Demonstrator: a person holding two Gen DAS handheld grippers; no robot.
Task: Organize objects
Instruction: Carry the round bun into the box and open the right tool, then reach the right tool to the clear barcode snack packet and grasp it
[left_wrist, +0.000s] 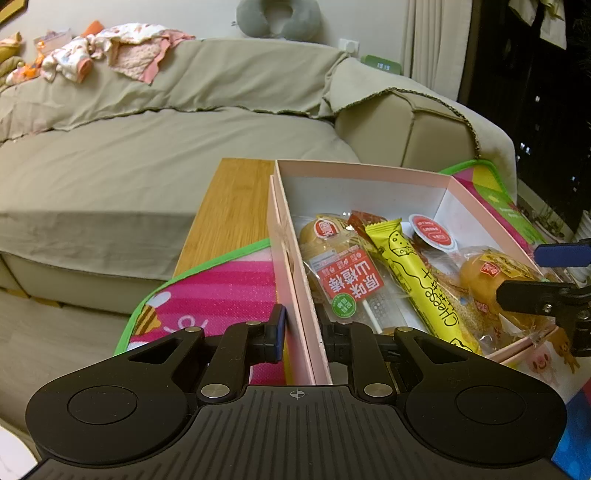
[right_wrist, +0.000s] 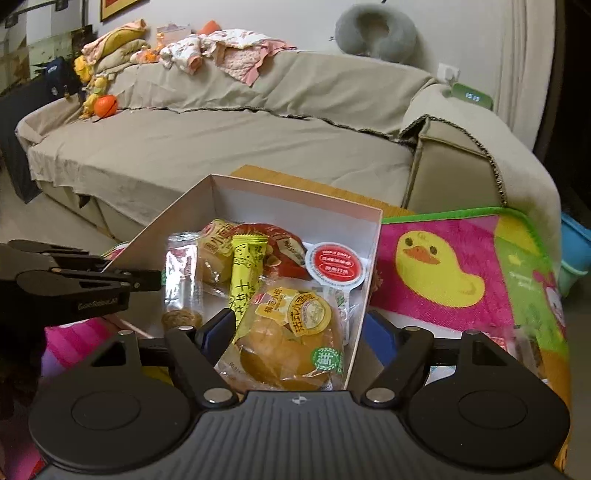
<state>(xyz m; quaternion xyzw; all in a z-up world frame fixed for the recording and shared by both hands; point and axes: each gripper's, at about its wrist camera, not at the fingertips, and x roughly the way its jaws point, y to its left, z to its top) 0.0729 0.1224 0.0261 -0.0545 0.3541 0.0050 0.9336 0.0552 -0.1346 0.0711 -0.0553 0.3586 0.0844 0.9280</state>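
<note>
Left gripper (left_wrist: 301, 328): jaws clamped on the left wall of the pink box (left_wrist: 295, 280), one finger (left_wrist: 275, 332) outside against the wall, the other inside. Right gripper (right_wrist: 301, 332): jaws set astride the box's right wall (right_wrist: 364, 291), one finger (right_wrist: 218, 332) inside beside a wrapped bun (right_wrist: 288, 343), the blue-padded other (right_wrist: 380, 339) just outside; gap on each side of the wall, so apart rather than pinched, as far as could be told.

Inside the box, lying packed together: a yellow cheese stick wrapper (left_wrist: 417, 280) slanting along the middle, a red-labelled lollipop pack (left_wrist: 347, 284) left of it, a round red-lidded cup (left_wrist: 434, 230) toward the far right corner, wrapped buns (left_wrist: 495, 280) on the right and at the far left (left_wrist: 321, 232). From the right wrist view, also a clear packet of small biscuits (right_wrist: 183, 280) along the left wall.

Box resting on a bright play mat (right_wrist: 461, 266) with a yellow duck (right_wrist: 432, 267) printed on it, green-edged, spread over a wooden counter (left_wrist: 225, 214). Beyond the counter, a beige covered sofa (left_wrist: 147, 147), with baby clothes (left_wrist: 107, 48) heaped on its back, a grey neck pillow (right_wrist: 375, 31) up against the wall, an orange ball (right_wrist: 105, 105) at the far end of the seat. Green clock (left_wrist: 380, 64) behind the armrest.
</note>
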